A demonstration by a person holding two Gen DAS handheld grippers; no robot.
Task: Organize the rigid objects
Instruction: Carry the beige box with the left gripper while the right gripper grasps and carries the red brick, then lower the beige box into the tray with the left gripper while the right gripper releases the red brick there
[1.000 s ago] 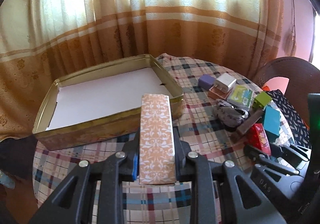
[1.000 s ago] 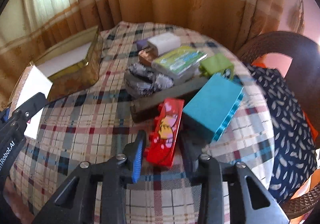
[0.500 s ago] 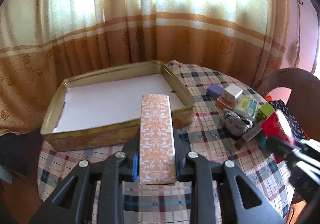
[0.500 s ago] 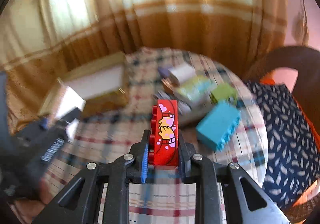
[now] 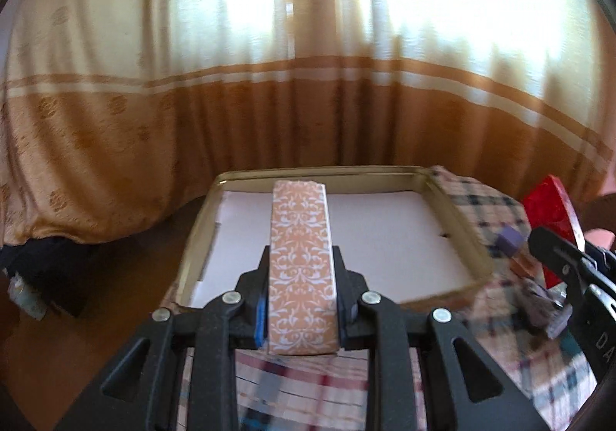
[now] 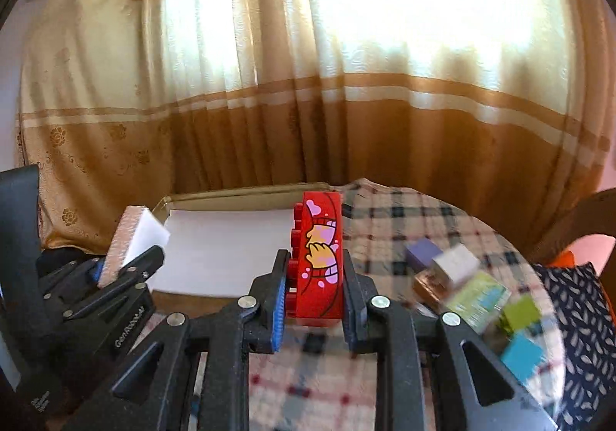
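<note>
My left gripper (image 5: 302, 296) is shut on a long orange box with a white damask pattern (image 5: 300, 261), held above the near edge of the gold tin tray (image 5: 200, 238) lined with white paper. My right gripper (image 6: 313, 292) is shut on a red toy brick with hearts and cartoon hands (image 6: 318, 257), held in the air to the right of the tray (image 6: 246, 196). In the right wrist view the left gripper (image 6: 115, 277) and its box (image 6: 133, 238) show at the left. In the left wrist view the red brick (image 5: 554, 207) shows at the right edge.
A plaid tablecloth (image 6: 385, 223) covers the round table. A blurred pile lies at the right: a purple block (image 6: 421, 254), a white box (image 6: 456, 263), a green packet (image 6: 477, 296), a lime block (image 6: 519, 311), a teal block (image 6: 521, 356). Curtains hang behind. A chair with a patterned cushion (image 6: 577, 315) stands at the right.
Both grippers have lifted and moved towards the tin tray. The right gripper closed on the red brick and raised it off the table. The left gripper still holds the orange box.
</note>
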